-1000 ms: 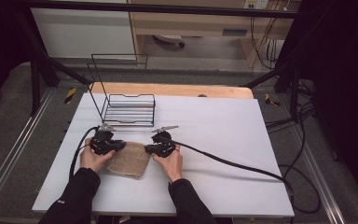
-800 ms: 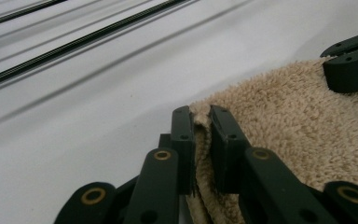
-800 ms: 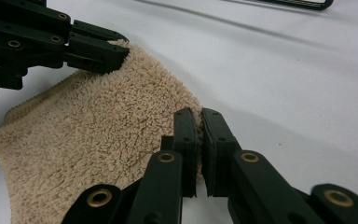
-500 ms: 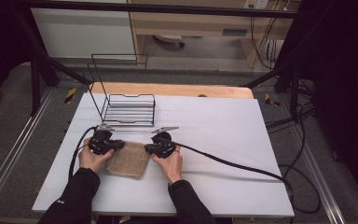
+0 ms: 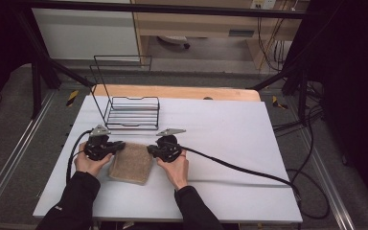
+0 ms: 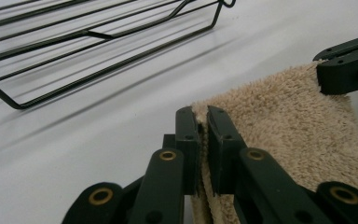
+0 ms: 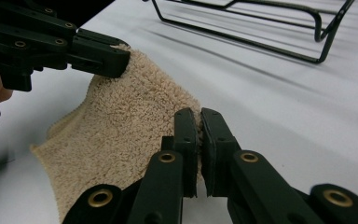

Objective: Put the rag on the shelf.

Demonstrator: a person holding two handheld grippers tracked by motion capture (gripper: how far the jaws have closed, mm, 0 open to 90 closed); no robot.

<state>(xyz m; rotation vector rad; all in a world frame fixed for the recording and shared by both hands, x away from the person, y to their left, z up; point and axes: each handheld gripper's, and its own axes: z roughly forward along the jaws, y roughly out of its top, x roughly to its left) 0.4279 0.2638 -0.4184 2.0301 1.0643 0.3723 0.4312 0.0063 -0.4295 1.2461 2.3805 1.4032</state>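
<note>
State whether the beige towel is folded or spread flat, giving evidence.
Folded: the towel is a compact pad, and doubled layers show between the left gripper's closed jaws. The right gripper pinches its other corner.

Rough looped terry cloth towel, thin black wire rack, probably metal, matt white table.

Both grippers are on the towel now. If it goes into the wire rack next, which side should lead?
Left, probably. The left gripper pinches the towel corner almost directly below the wire rack; the right gripper, clamped on the other far corner, sits nearer the rack's right edge.
</note>
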